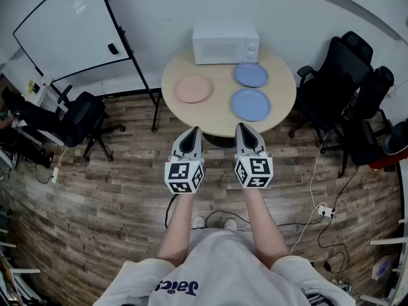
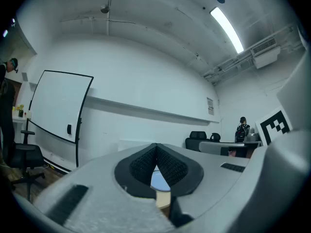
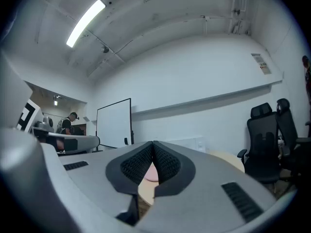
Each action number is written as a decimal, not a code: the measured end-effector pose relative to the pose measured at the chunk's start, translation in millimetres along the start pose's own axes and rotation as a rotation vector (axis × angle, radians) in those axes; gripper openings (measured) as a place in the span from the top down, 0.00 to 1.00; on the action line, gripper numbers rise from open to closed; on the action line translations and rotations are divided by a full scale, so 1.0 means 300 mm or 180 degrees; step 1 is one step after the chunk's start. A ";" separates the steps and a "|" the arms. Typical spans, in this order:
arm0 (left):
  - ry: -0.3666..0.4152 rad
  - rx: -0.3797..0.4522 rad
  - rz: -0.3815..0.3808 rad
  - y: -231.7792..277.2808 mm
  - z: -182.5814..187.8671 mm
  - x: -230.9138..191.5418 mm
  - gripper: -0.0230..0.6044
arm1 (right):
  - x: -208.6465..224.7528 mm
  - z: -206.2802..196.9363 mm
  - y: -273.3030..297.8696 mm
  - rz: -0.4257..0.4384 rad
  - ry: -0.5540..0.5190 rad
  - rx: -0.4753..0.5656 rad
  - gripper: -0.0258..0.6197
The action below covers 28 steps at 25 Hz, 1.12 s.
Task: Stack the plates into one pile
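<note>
Standing on a wood-plank floor [image 1: 115,203], a person [image 1: 217,260] holds both tools out level in front of the body, side by side and a little apart. The left gripper [image 1: 191,132] has its jaws pressed together at the tips, with nothing between them. The right gripper [image 1: 245,128] is the same, jaws together and empty. Both tips stop just short of the near edge of a round table [image 1: 213,118], so no plate is within reach of either pair of jaws.

All three plates lie flat and separate on the tabletop, none stacked. The nearer blue plate [image 1: 250,104] sits ahead of the right gripper. It can be glimpsed in the left gripper view through the small gap under the closed tips. The pink plate [image 1: 193,88] lies on the left half of the table, ahead of the left gripper, and shows under the closed tips in the right gripper view. The farther blue plate [image 1: 250,74] lies just beyond the nearer one, close to it but not touching.

Behind the plates a white microwave [image 1: 226,43] stands at the table's far edge. Black office chairs [image 1: 341,75] crowd the right side, and a whiteboard [image 1: 70,27] leans by the wall at far left.
</note>
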<state>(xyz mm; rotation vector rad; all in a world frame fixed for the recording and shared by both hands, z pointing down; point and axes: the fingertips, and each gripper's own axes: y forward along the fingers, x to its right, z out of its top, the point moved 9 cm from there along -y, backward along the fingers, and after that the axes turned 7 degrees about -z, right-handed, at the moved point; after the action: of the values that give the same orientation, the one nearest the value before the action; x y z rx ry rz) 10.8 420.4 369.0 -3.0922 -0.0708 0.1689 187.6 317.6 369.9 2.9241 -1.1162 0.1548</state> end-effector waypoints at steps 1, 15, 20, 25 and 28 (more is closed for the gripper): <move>0.0002 -0.0006 0.0007 0.005 -0.003 0.013 0.94 | 0.008 -0.002 -0.004 0.0019 0.0000 -0.0005 0.93; -0.0088 -0.0195 0.0243 -0.030 -0.117 0.071 0.94 | 0.018 -0.125 -0.005 0.0331 0.0105 -0.0163 0.93; -0.0170 -0.0189 0.0274 0.056 -0.152 -0.049 0.94 | -0.018 -0.183 0.148 0.0373 0.0147 -0.0220 0.93; -0.0202 -0.0135 0.0252 0.221 -0.158 -0.265 0.94 | -0.081 -0.214 0.385 0.0451 0.0084 -0.0160 0.93; -0.0196 -0.0083 0.0235 0.348 -0.126 -0.418 0.94 | -0.122 -0.196 0.573 0.0483 0.0009 -0.0116 0.93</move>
<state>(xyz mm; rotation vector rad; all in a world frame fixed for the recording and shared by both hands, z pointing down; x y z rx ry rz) -105.0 308.8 415.2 -3.1175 0.0395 0.2679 41.0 216.1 420.0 2.8056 -1.3256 0.1379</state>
